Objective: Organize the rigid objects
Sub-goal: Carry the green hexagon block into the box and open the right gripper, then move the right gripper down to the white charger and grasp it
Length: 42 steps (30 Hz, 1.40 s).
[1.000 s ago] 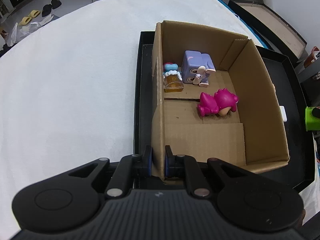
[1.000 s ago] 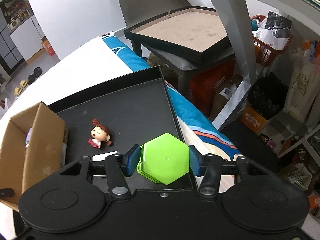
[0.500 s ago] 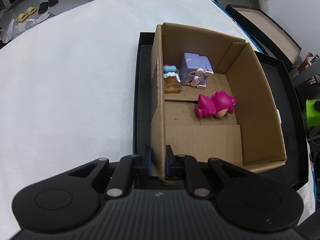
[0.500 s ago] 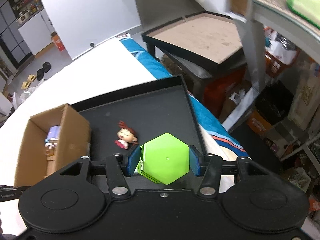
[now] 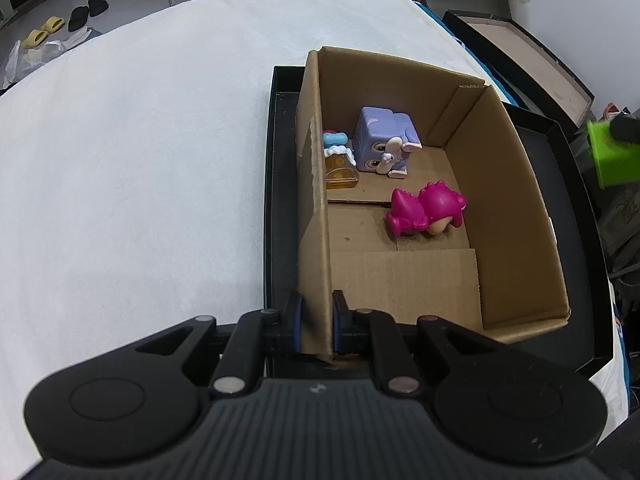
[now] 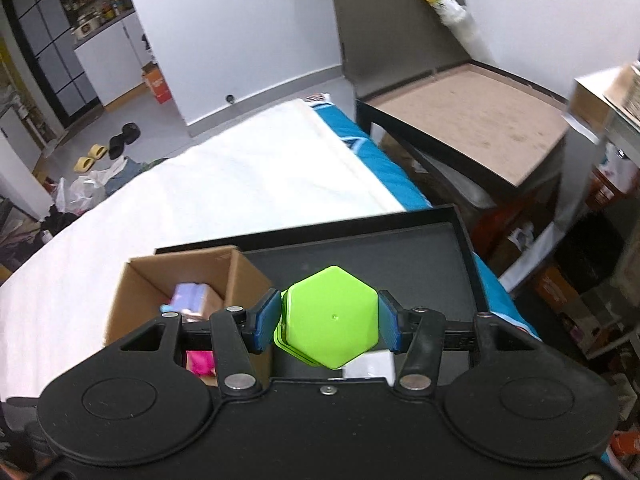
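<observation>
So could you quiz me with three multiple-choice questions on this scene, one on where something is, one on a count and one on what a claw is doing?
1. Where is the pink toy?
A. Inside the cardboard box
B. On the white cloth
C. In the right claw

2. How many toys lie in the box?
A. One
B. Three
C. Five

3. What is the left claw doing?
A. Hanging open over the cloth
B. Holding a green piece
C. Pinching the box's side wall

Answers:
1 A: it lies on the box floor, nearer than the purple cube toy.
2 B: the pink toy, the purple cube toy and the small amber toy.
3 C: its two fingers sit on either side of the cardboard wall. The green hexagonal piece is in the right claw.
</observation>
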Each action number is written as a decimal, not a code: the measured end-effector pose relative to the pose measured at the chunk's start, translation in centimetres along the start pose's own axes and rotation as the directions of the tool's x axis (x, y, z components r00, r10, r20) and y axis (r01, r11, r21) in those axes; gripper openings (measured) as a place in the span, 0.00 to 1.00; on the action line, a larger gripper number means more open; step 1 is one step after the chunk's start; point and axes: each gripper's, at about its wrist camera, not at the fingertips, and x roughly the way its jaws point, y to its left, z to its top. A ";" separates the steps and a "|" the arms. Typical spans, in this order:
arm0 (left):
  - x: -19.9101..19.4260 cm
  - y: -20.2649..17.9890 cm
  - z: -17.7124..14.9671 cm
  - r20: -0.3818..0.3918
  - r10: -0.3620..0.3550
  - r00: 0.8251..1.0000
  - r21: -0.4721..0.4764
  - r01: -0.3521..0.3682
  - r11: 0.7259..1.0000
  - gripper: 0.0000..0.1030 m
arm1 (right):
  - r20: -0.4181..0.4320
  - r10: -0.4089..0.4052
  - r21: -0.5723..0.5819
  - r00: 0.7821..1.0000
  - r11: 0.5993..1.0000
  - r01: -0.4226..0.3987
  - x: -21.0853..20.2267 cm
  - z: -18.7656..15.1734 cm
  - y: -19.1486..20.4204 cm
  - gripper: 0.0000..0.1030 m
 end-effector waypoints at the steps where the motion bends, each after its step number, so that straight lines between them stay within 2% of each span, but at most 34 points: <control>1: 0.0 0.0 0.0 0.000 -0.002 1.000 -0.001 0.002 1.000 0.13 | 0.000 0.002 -0.005 1.000 1.000 -0.002 0.1 0.2 0.5 0.49; 15: 0.0 0.6 0.0 0.007 -0.024 1.000 -0.011 0.024 1.000 0.13 | -0.021 0.037 -0.112 0.999 0.993 -0.039 1.8 2.2 6.8 0.49; 26: -0.1 0.7 0.0 0.006 -0.022 1.000 -0.013 0.022 1.000 0.13 | -0.042 0.033 -0.184 0.999 0.982 -0.040 3.1 2.8 9.9 0.50; 27: -0.2 0.6 0.0 0.005 -0.021 1.000 -0.012 0.021 1.000 0.13 | -0.042 0.032 -0.187 0.999 0.982 -0.040 3.2 2.9 10.0 0.51; 31: -0.2 0.5 0.0 0.005 -0.018 1.000 -0.005 0.018 1.000 0.14 | -0.032 0.024 -0.180 0.999 0.983 -0.029 3.2 2.9 9.8 0.75; 33: -0.2 0.5 0.1 0.003 -0.016 1.000 -0.006 0.016 1.000 0.14 | -0.020 0.011 -0.174 1.000 0.985 -0.014 2.7 2.8 9.4 0.75; 42: -0.1 0.0 0.2 0.000 0.000 1.000 -0.005 0.000 1.000 0.14 | -0.037 0.032 -0.140 0.999 0.989 -0.037 1.2 2.7 7.1 0.75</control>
